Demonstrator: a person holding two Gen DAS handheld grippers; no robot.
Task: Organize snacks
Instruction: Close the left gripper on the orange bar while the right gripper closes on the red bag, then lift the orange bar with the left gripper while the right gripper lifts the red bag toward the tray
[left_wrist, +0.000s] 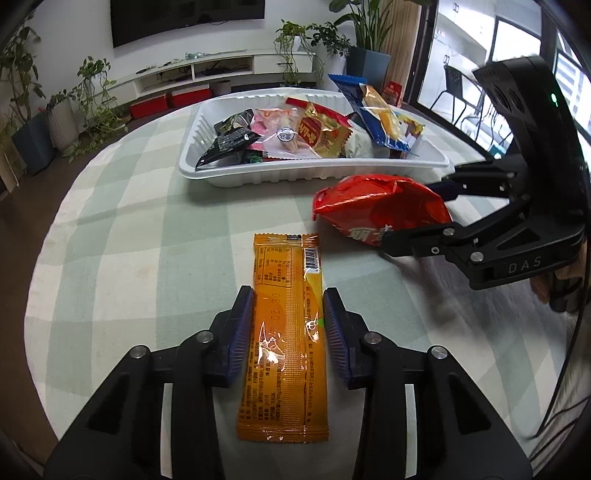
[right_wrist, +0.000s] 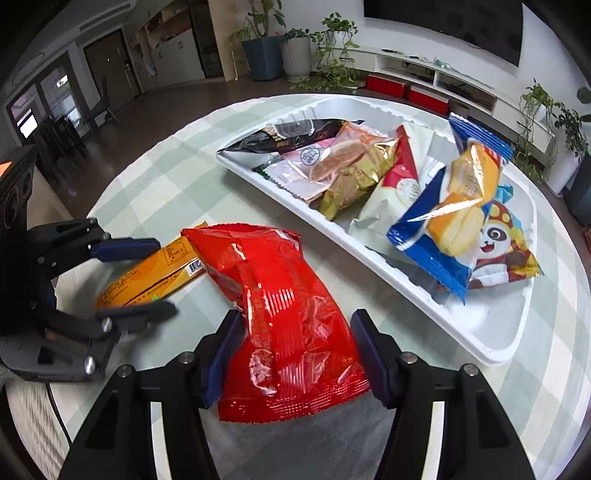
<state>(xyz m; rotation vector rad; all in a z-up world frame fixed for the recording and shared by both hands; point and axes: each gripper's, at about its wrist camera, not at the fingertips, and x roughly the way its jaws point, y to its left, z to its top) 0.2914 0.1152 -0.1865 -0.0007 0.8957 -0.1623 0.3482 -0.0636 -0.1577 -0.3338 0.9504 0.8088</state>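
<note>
You are looking at a round table (left_wrist: 140, 206) with a cloth of pale green and white squares. A white plastic tray (left_wrist: 258, 177) sits on the far part of it, and the snack packets in there lie in the tray, not on the cloth. Nearer to you, two packets lie right on the cloth. One is a long orange packet (left_wrist: 284, 325), flat, with its bar code near the far end. The other is a puffy red bag (right_wrist: 284, 317), just beside the tray.
</note>
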